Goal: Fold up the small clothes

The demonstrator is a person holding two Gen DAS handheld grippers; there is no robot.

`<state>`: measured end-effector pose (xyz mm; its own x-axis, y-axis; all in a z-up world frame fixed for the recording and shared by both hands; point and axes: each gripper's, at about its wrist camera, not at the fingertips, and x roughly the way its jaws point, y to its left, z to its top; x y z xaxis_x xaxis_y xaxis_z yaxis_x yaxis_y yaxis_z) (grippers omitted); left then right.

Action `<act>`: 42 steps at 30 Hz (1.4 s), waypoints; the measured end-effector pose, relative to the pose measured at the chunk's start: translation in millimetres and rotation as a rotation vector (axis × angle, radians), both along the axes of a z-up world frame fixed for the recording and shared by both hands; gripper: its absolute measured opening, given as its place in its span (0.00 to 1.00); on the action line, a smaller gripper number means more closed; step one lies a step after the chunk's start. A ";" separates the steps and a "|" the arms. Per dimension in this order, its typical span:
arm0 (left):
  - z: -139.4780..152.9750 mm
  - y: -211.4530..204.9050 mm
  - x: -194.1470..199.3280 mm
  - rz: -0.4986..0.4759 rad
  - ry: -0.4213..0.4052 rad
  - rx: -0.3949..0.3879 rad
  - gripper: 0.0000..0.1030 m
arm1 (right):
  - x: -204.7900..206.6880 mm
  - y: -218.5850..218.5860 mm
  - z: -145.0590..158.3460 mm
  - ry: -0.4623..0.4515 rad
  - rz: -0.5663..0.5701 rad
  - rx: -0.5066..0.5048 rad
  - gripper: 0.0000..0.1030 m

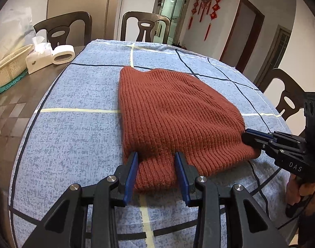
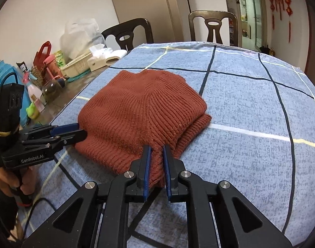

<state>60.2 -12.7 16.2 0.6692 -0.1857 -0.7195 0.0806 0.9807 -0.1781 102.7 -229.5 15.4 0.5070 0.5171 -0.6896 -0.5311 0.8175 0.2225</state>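
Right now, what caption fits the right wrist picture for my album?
Two hand-held grippers, right and left, pinch a rust-red knitted hat on a blue checked tablecloth.

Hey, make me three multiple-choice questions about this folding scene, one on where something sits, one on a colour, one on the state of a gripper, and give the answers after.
1. Where does the white tape roll lie?
A. on the knitted garment
B. on the bare wooden table beside the blue checked cloth
C. on a chair seat

2. What colour is the knitted garment?
A. rust red
B. navy
C. white

3. How does the right gripper stand?
A. wide open above the cloth
B. closed on a pinch of the garment's near edge
C. holding the basket

Answers: 1 B, the roll sits next to the tissue box and basket, off the blue checked cloth. 2 A, the ribbed knit is rust red in both views. 3 B, its blue pads squeeze a fold of knit between them.
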 end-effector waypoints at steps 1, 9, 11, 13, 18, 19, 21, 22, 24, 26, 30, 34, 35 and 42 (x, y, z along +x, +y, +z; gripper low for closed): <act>0.5 -1.2 -1.7 0.002 -0.002 0.004 0.38 | 0.0 0.0 1.0 -0.001 0.001 0.000 0.11; 11.0 1.2 -20.7 0.028 -0.027 0.014 0.38 | -20.2 -1.7 18.8 -0.043 0.010 -0.008 0.12; 11.2 1.3 -22.1 0.025 -0.032 0.021 0.38 | -20.3 -0.5 14.6 -0.037 0.016 -0.024 0.12; 5.8 0.8 -19.6 0.027 -0.014 0.031 0.38 | -13.2 0.0 2.3 0.005 0.002 -0.052 0.12; 3.4 1.0 -19.0 0.027 -0.007 0.035 0.38 | -14.8 -4.3 4.4 0.009 -0.001 -0.028 0.12; 4.2 0.7 -19.3 0.026 -0.009 0.036 0.38 | -15.5 -5.5 7.0 0.007 -0.001 -0.022 0.12; 6.8 0.7 -20.4 0.027 -0.012 0.040 0.38 | -16.8 -9.5 15.3 -0.006 -0.007 0.000 0.12; 9.6 1.1 -20.7 0.029 -0.017 0.039 0.38 | -16.8 -10.9 19.8 -0.016 -0.011 0.012 0.12; 18.7 1.8 -20.3 0.031 -0.042 0.040 0.38 | -13.6 -13.3 31.2 -0.047 -0.032 0.034 0.16; 28.1 2.9 -16.5 0.037 -0.074 0.045 0.38 | -5.6 -12.3 37.2 -0.063 -0.048 0.050 0.17; 28.5 1.2 3.7 0.039 -0.080 0.048 0.38 | 14.6 -2.4 27.1 -0.033 -0.051 0.052 0.17; 8.5 0.2 15.2 0.039 -0.023 0.049 0.39 | 29.6 -2.3 -0.4 0.059 -0.071 0.037 0.17; 9.2 0.9 12.8 0.039 -0.024 0.043 0.39 | 28.9 -6.7 1.1 0.067 -0.076 0.055 0.17; 13.4 9.7 -19.4 0.040 -0.009 0.023 0.39 | -6.1 -19.8 18.6 0.030 -0.036 0.018 0.19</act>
